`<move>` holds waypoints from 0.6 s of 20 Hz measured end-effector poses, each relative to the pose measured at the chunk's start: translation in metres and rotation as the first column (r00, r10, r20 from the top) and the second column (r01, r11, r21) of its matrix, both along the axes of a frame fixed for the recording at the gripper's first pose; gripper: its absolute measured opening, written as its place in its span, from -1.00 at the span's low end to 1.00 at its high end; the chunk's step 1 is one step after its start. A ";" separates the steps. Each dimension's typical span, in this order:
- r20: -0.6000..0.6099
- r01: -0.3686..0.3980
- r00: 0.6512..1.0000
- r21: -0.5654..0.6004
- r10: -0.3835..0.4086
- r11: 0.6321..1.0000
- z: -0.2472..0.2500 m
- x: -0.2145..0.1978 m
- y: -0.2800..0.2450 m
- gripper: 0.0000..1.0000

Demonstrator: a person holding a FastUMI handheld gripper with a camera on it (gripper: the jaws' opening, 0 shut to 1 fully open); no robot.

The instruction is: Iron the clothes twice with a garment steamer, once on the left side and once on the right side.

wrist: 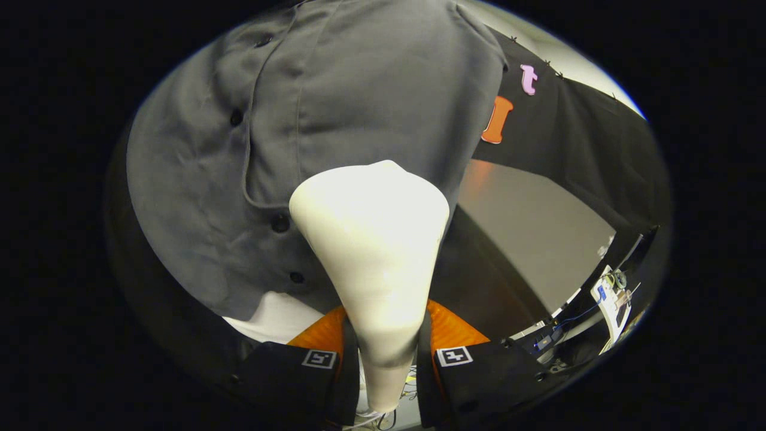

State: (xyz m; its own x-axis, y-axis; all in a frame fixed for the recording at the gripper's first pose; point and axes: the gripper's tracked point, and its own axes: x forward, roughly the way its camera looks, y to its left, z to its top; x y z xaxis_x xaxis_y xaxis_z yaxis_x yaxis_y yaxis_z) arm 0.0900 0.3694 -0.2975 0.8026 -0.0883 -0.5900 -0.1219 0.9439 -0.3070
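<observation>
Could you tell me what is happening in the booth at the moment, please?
A person's handheld gripper is shut on the neck of a white garment steamer, a finger pressing each side. The steamer's wide head is up against a hanging grey buttoned shirt, beside the button placket. From this alone, I cannot tell how many passes are done.

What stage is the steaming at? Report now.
Done: gripper shut on the cream cone-shaped garment steamer, one finger each side of its handle. In hand: its head sits against the hanging grey buttoned shirt, right of the button placket. How many passes remain cannot be told.
</observation>
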 end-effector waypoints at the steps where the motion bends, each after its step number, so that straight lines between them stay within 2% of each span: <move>1: 0.021 0.004 1.000 0.004 -0.004 1.000 0.037 -0.011 0.024 -0.07; 8: 0.147 -0.019 0.989 0.026 0.015 0.999 0.149 -0.002 0.061 -0.07; 12: 0.188 -0.044 0.982 0.044 0.035 0.998 0.189 0.005 0.096 -0.07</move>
State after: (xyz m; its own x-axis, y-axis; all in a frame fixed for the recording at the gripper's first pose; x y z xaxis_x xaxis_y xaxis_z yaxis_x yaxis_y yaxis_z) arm 0.0955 0.4653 -0.1085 0.9015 -0.0298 -0.4317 -0.1036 0.9537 -0.2823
